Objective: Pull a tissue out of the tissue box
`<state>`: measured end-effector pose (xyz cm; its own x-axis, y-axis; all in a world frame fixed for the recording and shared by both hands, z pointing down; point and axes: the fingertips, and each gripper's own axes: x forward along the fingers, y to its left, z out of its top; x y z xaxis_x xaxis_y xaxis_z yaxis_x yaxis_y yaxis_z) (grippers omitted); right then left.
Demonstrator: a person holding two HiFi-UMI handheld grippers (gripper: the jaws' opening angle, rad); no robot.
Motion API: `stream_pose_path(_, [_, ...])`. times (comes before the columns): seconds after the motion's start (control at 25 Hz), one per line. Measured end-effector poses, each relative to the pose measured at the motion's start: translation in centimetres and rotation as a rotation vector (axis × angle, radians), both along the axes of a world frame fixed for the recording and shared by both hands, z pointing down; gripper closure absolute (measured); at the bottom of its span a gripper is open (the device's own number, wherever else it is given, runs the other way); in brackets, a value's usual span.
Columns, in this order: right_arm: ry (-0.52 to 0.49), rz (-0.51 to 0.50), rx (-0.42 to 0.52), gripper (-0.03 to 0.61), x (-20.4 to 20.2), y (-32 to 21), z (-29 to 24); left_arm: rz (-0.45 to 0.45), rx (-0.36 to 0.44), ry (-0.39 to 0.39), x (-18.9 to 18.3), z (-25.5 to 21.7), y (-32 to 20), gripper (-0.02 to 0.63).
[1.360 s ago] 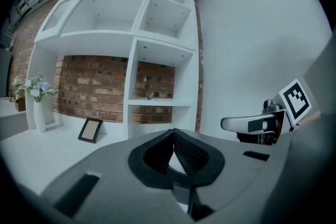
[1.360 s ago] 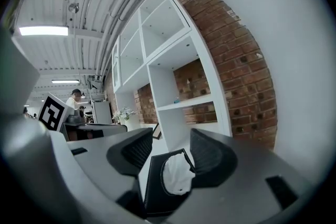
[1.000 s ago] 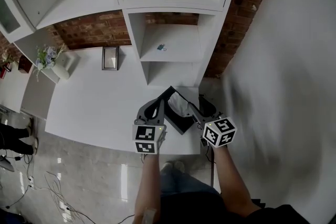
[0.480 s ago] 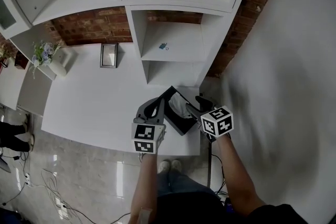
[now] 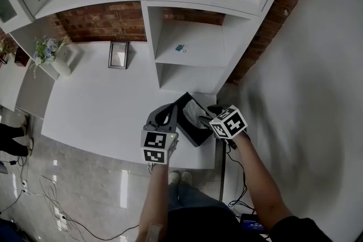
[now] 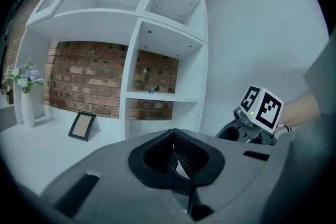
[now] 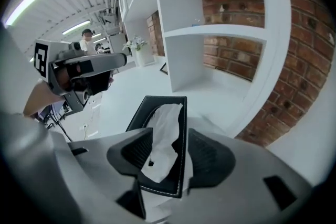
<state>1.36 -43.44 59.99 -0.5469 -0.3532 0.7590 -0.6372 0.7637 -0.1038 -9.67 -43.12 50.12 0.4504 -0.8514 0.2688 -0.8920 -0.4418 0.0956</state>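
Right gripper [image 7: 169,140] advanced over tissue box [image 7: 138,116], tissue [image 7: 164,124] between its parted fingers [image 7: 208,157]

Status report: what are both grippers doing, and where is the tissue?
Left gripper shut, left of tissue box. Right gripper open, jaws either side of the tissue, not yet closed. No obstacle seen.

Matt, stitched leather tissue box [image 7: 138,116]

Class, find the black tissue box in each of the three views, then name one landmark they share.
Head view: tissue box lower centre, at the near edge of the table.
Left gripper view: not in it.
Right gripper view: lower centre, between the open jaws.
Shared landmark: the white shelf unit, backed by brick.
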Motion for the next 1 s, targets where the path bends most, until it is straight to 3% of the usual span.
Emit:
stream_pose_path(0.48, [0.089,-0.052,-0.044,0.397,-0.6,1.0,1.9,-0.022,-0.011,0.001,-0.6,0.3,0.4,0.605])
stream_pose_path(1.0, [0.112,-0.019,0.003,0.569,-0.4,1.0,1.9,-0.039,-0.02,0.002,-1.1,0.5,0.9,0.606])
